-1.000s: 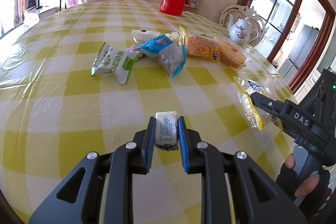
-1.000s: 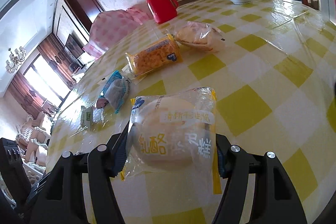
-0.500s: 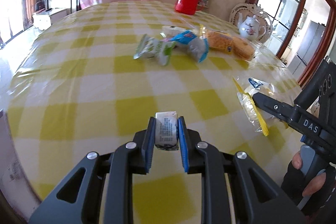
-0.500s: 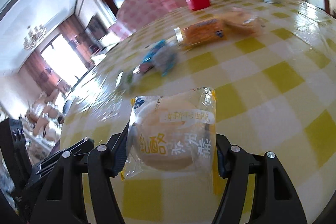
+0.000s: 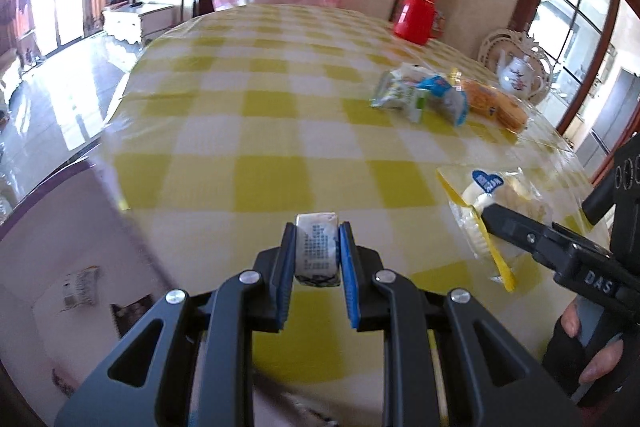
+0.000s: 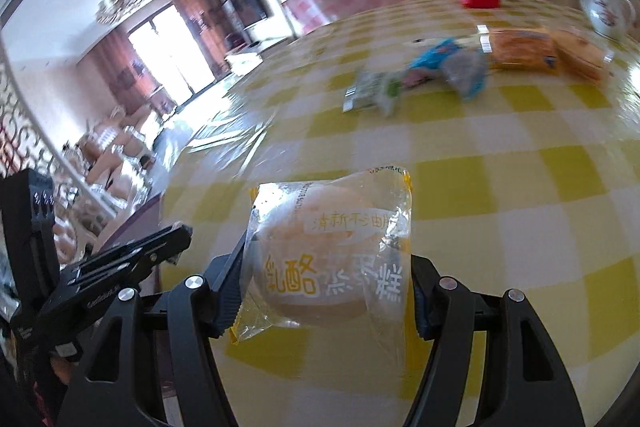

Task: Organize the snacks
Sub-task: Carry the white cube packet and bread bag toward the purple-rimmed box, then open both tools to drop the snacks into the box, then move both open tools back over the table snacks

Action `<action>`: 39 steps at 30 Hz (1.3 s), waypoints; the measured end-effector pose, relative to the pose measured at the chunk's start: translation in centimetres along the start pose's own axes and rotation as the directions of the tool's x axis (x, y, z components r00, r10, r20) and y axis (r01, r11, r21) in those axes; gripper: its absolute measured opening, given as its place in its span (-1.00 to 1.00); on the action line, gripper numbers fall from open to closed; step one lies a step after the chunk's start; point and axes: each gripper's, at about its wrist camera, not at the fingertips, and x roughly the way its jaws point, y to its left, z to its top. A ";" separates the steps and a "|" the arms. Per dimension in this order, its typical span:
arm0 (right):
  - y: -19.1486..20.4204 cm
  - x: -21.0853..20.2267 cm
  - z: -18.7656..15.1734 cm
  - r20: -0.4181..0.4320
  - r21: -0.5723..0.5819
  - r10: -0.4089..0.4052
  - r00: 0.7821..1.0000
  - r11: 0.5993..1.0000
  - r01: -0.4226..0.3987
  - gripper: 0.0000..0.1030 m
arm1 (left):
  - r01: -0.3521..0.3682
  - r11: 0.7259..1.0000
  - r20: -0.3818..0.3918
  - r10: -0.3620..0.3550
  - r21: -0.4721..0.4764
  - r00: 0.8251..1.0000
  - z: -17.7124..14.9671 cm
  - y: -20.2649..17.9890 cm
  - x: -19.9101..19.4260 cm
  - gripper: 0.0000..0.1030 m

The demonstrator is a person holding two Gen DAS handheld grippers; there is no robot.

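- Yellow-and-white checked table [image 5: 280,131], covered in clear plastic film, fills both views; a living room with curtains and a wall TV lies behind.
- Left gripper [image 5: 318,255]: clamped on a small white packet [image 5: 317,251] with printed text. The packet stands upright between the blue pads [image 5: 345,267], its top edge poking out past the fingertips.
- The packet is held above the near edge of the table, close to the left rim where the cloth drops away. Whether it touches the cloth cannot be told.
- Right gripper [image 6: 328,275]: clenched on a cake [image 6: 332,251], a round pale one in a clear wrapper with yellow trim and Chinese lettering. Both fingers press the wrapper's sides; the wrapper spreads wider than the finger gap and hangs forward of the tips.
- In the left wrist view the same cake [image 5: 492,203] sits at the tip of the right gripper [image 5: 496,223], to the right of the packet and well apart from it, low over the table.
- In the right wrist view the left gripper [image 6: 176,235] enters from the left, just beside the cake.
- Far side of the table: a cluster of loose snacks, with a green pack [image 5: 396,95], a blue pack [image 5: 444,97] and an orange pack [image 5: 492,103] lying side by side, touching or overlapping.
- Behind the cluster: a red thermos [image 5: 416,15] and a white teapot [image 5: 520,75], both upright.
- Right wrist view is motion-blurred at the far snacks; labels unreadable.
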 end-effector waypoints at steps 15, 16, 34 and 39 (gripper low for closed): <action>14.4 1.5 -2.0 -0.089 -0.303 0.142 0.986 0.939 -0.163 0.24 | -0.240 0.964 0.052 0.247 -0.113 0.968 0.8 9.4 -6.4 -0.58; 15.3 1.5 -2.3 -0.098 -0.325 0.151 0.984 0.930 -0.175 0.24 | -0.270 0.955 0.058 0.279 -0.119 0.959 0.9 10.2 -7.0 -0.58; 18.8 -1.7 -5.0 -0.091 -0.460 0.337 0.937 0.821 -0.339 0.70 | -0.560 0.795 0.094 0.591 -0.231 0.801 1.7 14.5 -11.2 0.92; 9.4 -5.3 -0.8 0.113 -0.244 0.227 0.967 0.950 -0.194 0.71 | -0.431 0.873 0.238 0.479 -0.227 0.845 2.4 9.7 -11.8 0.97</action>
